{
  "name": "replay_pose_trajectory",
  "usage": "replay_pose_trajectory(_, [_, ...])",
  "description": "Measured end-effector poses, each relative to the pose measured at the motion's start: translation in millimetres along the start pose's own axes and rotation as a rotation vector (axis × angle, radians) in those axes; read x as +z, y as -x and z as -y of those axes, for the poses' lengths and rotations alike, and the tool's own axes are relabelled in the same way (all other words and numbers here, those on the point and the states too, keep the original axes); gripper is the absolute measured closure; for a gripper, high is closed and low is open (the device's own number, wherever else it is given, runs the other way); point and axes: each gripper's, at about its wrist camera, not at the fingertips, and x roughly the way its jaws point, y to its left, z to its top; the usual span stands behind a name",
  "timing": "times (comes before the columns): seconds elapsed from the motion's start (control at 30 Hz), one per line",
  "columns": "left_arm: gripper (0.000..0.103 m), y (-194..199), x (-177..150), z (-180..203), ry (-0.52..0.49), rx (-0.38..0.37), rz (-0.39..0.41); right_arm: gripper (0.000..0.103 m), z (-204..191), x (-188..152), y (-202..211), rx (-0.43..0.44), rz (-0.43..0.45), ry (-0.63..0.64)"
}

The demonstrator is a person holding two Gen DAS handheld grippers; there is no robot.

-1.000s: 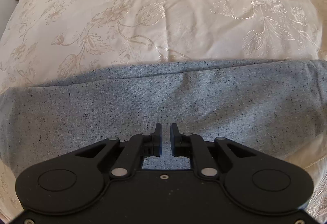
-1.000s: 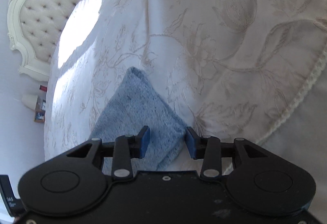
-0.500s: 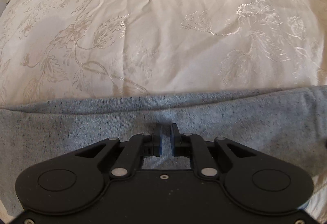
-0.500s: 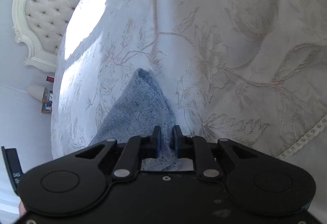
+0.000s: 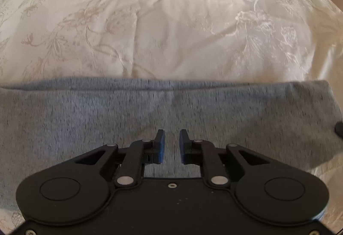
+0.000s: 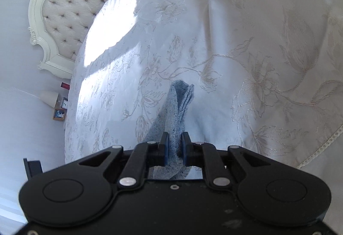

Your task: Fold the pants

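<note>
The grey speckled pants [image 5: 107, 114] lie as a wide band across the cream bedspread [image 5: 171, 31]. My left gripper [image 5: 172, 142] points steeply down over the middle of that band. Its jaws are opening, a narrow gap stands between the blue pads, and the cloth lies flat beneath them, not pinched. In the right wrist view, my right gripper [image 6: 175, 142] is shut on one end of the pants [image 6: 179, 102]. That end is bunched into a narrow upright fold, raised off the bedspread [image 6: 257, 41].
A tufted cream headboard [image 6: 70, 3] stands at the upper left, with a lamp [image 6: 49, 97] and a small picture frame [image 6: 59, 114] beside the bed. The bedspread's corded edge [image 6: 317, 151] runs at the lower right. A dark object [image 5: 339, 131] pokes in at the right edge.
The right jaws closed on the pants' end and rose with it, so the flat triangle became a narrow raised fold. The left gripper shifted over the pants and its gap widened slightly.
</note>
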Motion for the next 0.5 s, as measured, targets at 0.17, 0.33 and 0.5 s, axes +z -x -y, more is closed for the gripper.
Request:
replay_pose_trajectory(0.17, [0.083,-43,-4,3,-0.012,0.041,-0.073,0.09,-24,-5,11,-0.01,0.012,0.057])
replay_pose_trajectory(0.33, [0.081,-24,8,-17,0.029,-0.071,-0.079,0.09,-64,-17,24,-0.028,0.031,0.149])
replay_pose_trajectory(0.5, [0.08,24,3,-78,0.05,-0.049,0.015,0.09,-135,-44,19,-0.024,0.03,0.288])
